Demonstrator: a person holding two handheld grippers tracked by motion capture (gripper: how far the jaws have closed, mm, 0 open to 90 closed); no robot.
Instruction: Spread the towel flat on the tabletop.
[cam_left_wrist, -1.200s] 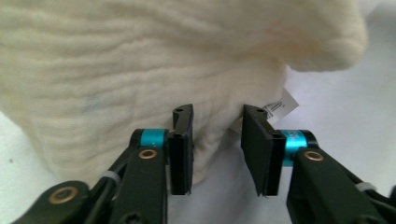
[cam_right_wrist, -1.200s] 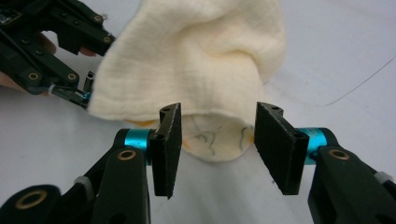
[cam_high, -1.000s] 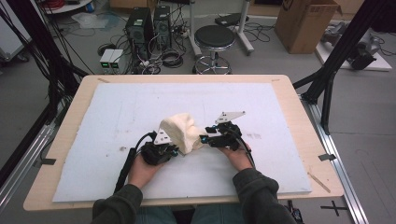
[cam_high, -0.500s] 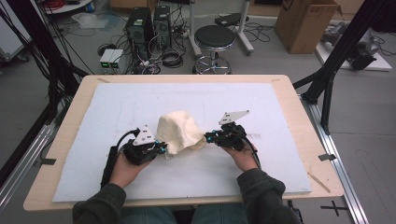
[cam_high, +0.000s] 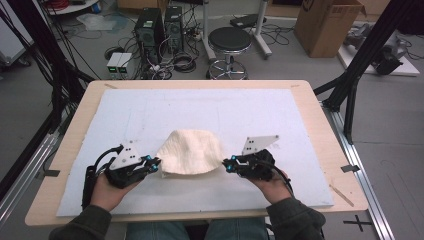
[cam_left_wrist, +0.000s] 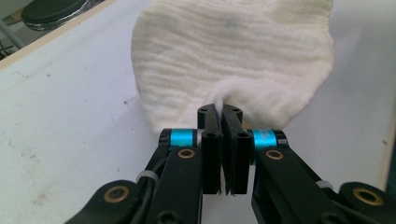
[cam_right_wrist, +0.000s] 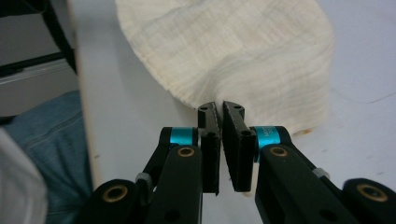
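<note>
Cloth (cam_high: 191, 152), cream and ribbed, hung stretched between two claws in the high view, over the white mat (cam_high: 200, 110) that covered the bench (cam_high: 305, 100), nearer the front edge than the back and about midway between the left and right edges. The left claw (cam_high: 156, 164) pinched the cloth's lower left corner, and the right claw (cam_high: 226, 164) pinched its lower right corner. The cloth's top rose in a rounded hump, and its bottom edge ran almost straight from one claw to the other. A hand (cam_high: 107, 187) held the left claw from the front edge, and another hand (cam_high: 272, 186) held the right one.

From the left gripper view, the left claw (cam_left_wrist: 223, 112) was closed tight, with a fold of cloth (cam_left_wrist: 233, 56) nipped between its tips. The rest of the cloth spread away above them, over the mat (cam_left_wrist: 70, 116).

From the right gripper view, the right claw (cam_right_wrist: 219, 108) was likewise closed on the cloth's (cam_right_wrist: 233, 51) edge, its jaws having just been closing onto it. The bench's front edge (cam_right_wrist: 86, 121) ran along the left, with blue jeans (cam_right_wrist: 51, 140) beyond it.
</note>
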